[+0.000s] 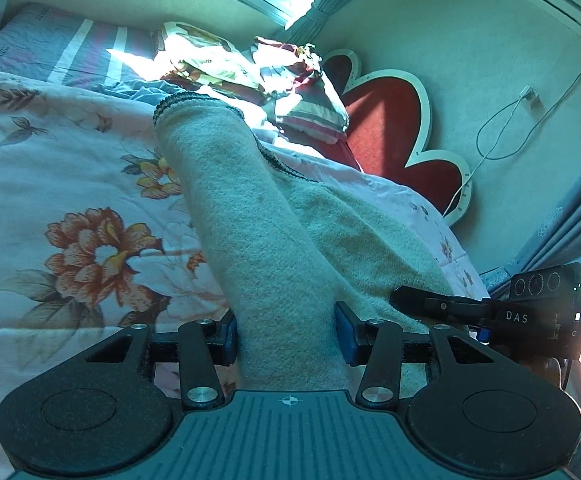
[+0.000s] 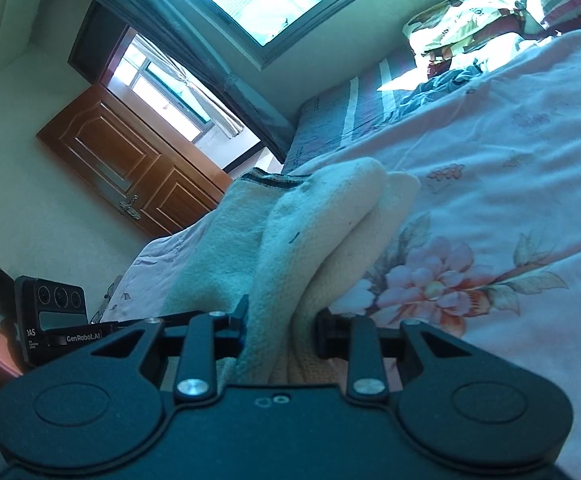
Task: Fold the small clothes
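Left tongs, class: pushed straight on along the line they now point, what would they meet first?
The left tongs already clamp the cream knitted garment, so more of that cloth comes first; beyond it probably the floral bedspread, though depth is unclear.

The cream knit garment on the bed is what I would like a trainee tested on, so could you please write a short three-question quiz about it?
1. True or false: the left gripper is clamped on the cream knit garment.
2. What does the garment lie on? A) a wooden table B) the floral bedspread C) a tiled floor
3. Fill in: in the right wrist view, the right gripper grips a bunched ____ of the garment.

Key
1. True: fabric fills the gap between its blue pads.
2. B
3. fold
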A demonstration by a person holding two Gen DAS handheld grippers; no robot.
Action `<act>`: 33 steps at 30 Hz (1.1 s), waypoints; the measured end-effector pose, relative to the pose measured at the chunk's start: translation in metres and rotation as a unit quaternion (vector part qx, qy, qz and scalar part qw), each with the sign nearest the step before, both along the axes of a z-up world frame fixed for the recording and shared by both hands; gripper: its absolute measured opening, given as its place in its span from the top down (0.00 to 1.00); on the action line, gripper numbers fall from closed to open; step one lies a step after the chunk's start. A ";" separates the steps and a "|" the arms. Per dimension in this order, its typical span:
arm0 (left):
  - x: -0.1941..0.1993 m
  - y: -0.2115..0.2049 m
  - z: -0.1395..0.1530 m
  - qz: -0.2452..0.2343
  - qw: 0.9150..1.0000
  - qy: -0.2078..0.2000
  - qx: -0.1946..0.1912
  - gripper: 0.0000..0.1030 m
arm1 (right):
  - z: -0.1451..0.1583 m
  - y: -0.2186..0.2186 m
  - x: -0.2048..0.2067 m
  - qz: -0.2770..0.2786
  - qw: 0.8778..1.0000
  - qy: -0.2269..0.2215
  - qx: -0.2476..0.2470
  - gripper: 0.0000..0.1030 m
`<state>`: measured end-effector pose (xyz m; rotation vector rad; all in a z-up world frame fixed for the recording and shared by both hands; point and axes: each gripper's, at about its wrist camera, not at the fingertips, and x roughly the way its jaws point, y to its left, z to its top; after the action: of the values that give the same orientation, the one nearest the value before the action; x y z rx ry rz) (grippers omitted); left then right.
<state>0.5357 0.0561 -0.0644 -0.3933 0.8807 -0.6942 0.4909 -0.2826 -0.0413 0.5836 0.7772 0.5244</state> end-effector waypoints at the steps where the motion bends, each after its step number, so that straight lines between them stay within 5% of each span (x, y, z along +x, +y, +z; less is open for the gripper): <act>1: -0.003 0.013 0.004 0.004 1.000 -0.002 0.001 0.55 | 0.003 0.010 0.000 0.004 1.000 -0.004 -0.001 0.73; 11: -0.037 0.136 0.013 0.034 0.999 -0.005 0.007 0.55 | 0.008 0.118 -0.003 0.024 1.000 -0.012 0.004 0.73; 20: -0.056 0.226 -0.026 0.057 0.998 0.023 0.012 0.54 | -0.025 0.203 -0.015 0.039 0.999 0.015 0.009 0.73; 28: -0.069 0.248 -0.078 0.078 0.995 0.061 0.008 0.49 | -0.067 0.220 -0.022 0.037 0.997 0.062 0.005 0.73; 33: -0.076 0.258 -0.099 0.099 0.993 0.052 -0.038 0.42 | -0.093 0.204 -0.028 0.014 0.995 0.087 0.048 0.72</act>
<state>0.4593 0.3139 -0.1638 -0.5818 0.9012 -0.5286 0.4628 -0.0784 -0.1339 0.7152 0.9304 0.5429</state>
